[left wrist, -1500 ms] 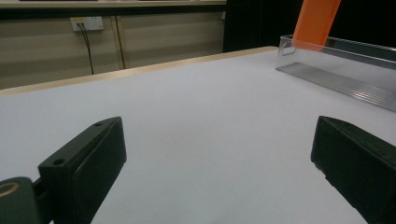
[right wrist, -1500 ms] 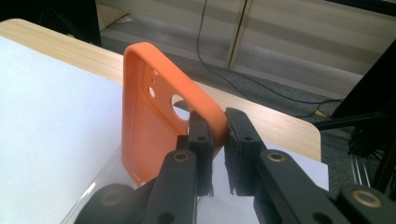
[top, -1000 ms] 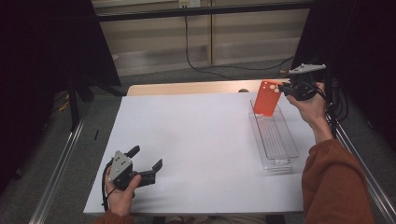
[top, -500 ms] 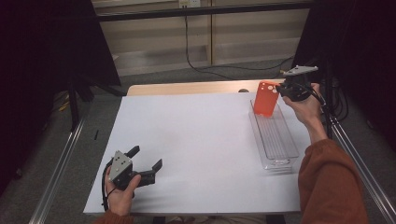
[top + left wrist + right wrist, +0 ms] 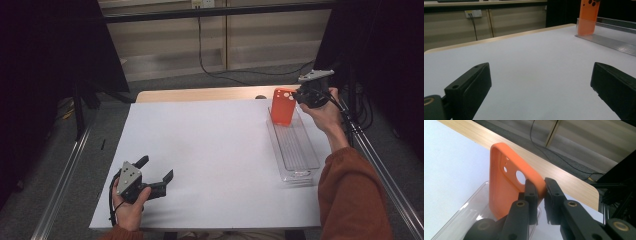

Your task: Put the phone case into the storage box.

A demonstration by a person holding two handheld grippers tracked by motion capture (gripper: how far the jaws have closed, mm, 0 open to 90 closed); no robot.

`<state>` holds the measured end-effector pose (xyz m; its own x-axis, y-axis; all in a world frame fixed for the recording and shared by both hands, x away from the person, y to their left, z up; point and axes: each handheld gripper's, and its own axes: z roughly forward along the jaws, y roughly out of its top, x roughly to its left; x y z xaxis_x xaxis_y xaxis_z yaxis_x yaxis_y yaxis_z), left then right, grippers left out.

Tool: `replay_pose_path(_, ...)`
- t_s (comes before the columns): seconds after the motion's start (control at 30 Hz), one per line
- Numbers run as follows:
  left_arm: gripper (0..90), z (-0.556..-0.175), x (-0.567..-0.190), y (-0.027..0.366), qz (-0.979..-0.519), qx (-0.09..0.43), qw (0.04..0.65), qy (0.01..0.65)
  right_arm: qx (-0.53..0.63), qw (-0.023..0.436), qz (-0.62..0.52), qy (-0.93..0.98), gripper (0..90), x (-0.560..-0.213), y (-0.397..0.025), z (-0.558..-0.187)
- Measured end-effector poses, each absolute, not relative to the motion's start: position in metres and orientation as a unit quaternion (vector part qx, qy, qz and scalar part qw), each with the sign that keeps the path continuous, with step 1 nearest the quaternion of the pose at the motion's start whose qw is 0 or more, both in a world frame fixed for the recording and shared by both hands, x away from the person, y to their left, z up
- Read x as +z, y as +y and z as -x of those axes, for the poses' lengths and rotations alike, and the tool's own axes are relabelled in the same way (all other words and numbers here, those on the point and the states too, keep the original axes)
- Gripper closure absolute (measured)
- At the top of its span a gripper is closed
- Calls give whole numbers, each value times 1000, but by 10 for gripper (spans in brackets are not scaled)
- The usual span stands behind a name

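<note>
An orange phone case (image 5: 283,106) stands upright at the far end of a clear plastic tray (image 5: 300,155) on the right of the white table. My right gripper (image 5: 301,96) is shut on the case's top corner; in the right gripper view its jaws pinch the rim of the orange case (image 5: 506,187) beside the camera hole, above the clear tray (image 5: 461,220). My left gripper (image 5: 156,172) rests near the table's front left, open and holding nothing. In the left gripper view its fingertips (image 5: 471,85) stand wide apart, with the case (image 5: 587,17) and the tray (image 5: 614,41) far off.
A white sheet (image 5: 210,150) covers most of the wooden table (image 5: 200,94). Metal rails (image 5: 65,180) run along both sides. A black cable (image 5: 210,50) hangs against the back wall.
My right gripper has carried the orange case slightly lower, into the far end of the tray. The left gripper has stayed put.
</note>
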<state>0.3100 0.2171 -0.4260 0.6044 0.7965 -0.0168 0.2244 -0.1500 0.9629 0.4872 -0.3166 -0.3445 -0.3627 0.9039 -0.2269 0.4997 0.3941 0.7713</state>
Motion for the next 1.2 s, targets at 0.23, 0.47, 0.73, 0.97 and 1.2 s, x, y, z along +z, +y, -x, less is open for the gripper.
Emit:
replay_pose_path(0.23, 31, -310, -426, 217, -711, 262, 547, 356, 306, 318, -460, 771, 806, -344, -319, -494)
replay_pose_path(0.47, 31, -309, -425, 218, -710, 262, 548, 356, 309, 317, -478, 759, 805, -348, -324, -503)
replay_pose_path(0.73, 31, -308, -425, 219, -709, 262, 550, 356, 309, 318, -483, 755, 802, -348, -319, -508)
replay_pose_path(0.97, 31, -309, -425, 220, -709, 262, 549, 357, 317, 319, -495, 743, 794, -351, -320, -510)
replay_pose_path(1.2, 31, -309, -425, 221, -711, 264, 547, 354, 319, 321, -500, 738, 793, -352, -320, -512)
